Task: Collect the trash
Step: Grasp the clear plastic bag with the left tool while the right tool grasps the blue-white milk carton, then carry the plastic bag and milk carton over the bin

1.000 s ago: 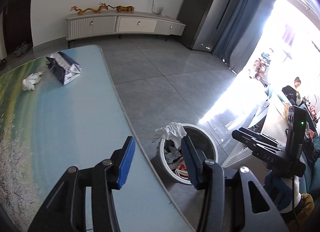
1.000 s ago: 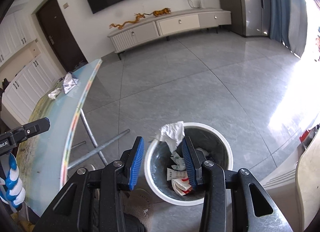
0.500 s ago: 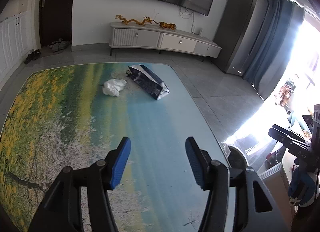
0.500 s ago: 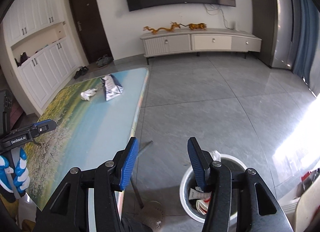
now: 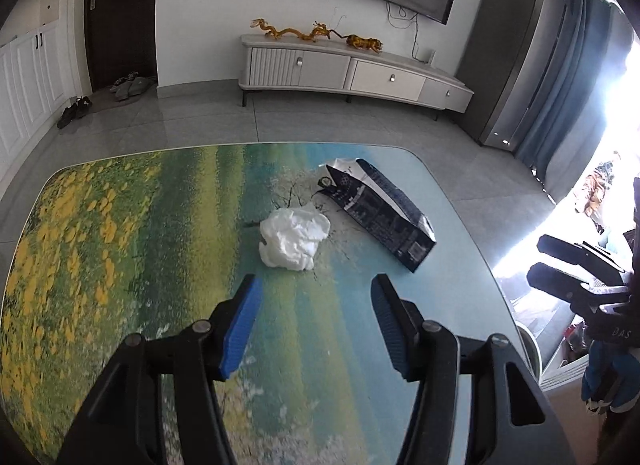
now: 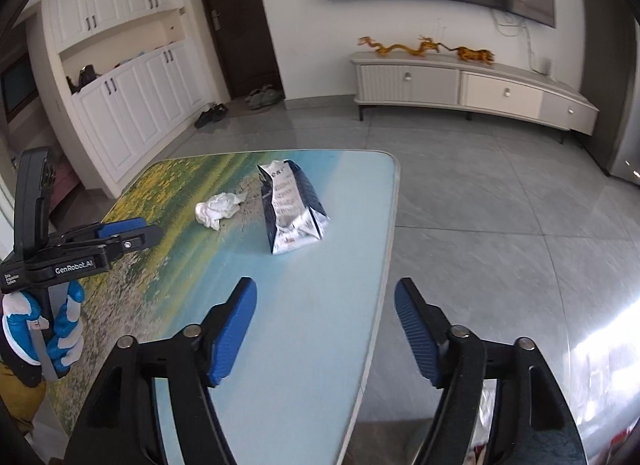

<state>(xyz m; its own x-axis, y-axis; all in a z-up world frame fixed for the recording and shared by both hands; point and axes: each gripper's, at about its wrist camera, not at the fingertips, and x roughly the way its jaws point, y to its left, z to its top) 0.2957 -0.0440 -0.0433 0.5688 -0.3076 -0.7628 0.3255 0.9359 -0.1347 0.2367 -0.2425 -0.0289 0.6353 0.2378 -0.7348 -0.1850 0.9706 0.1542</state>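
- At the bottom of the left wrist view, the left claw (image 5: pixel 316 319) hovers over a worktop (image 5: pixel 120 249) printed with a green, yellow and blue landscape. Its blue-padded jaws stand wide apart with nothing between them.
- Just above the claw, near the middle of the frame, lies a crumpled white tissue (image 5: pixel 294 239).
- To the right of the tissue, close but with a small gap, a dark blue snack bag (image 5: pixel 380 211) lies flat, slanting toward the lower right.
- At the bottom of the right wrist view, the right claw (image 6: pixel 325 319) hangs over the worktop's right edge. Its jaws are opening and hold nothing.
- In the centre of that view, the snack bag (image 6: pixel 292 205) shows its silver side, with the tissue (image 6: pixel 218 209) to its left.
- At the left edge, a hand in a blue and white glove (image 6: pixel 44 329) holds the left claw's handle.
- In the upper part of both views, a pale TV cabinet (image 5: pixel 352 73) stands against the far wall.
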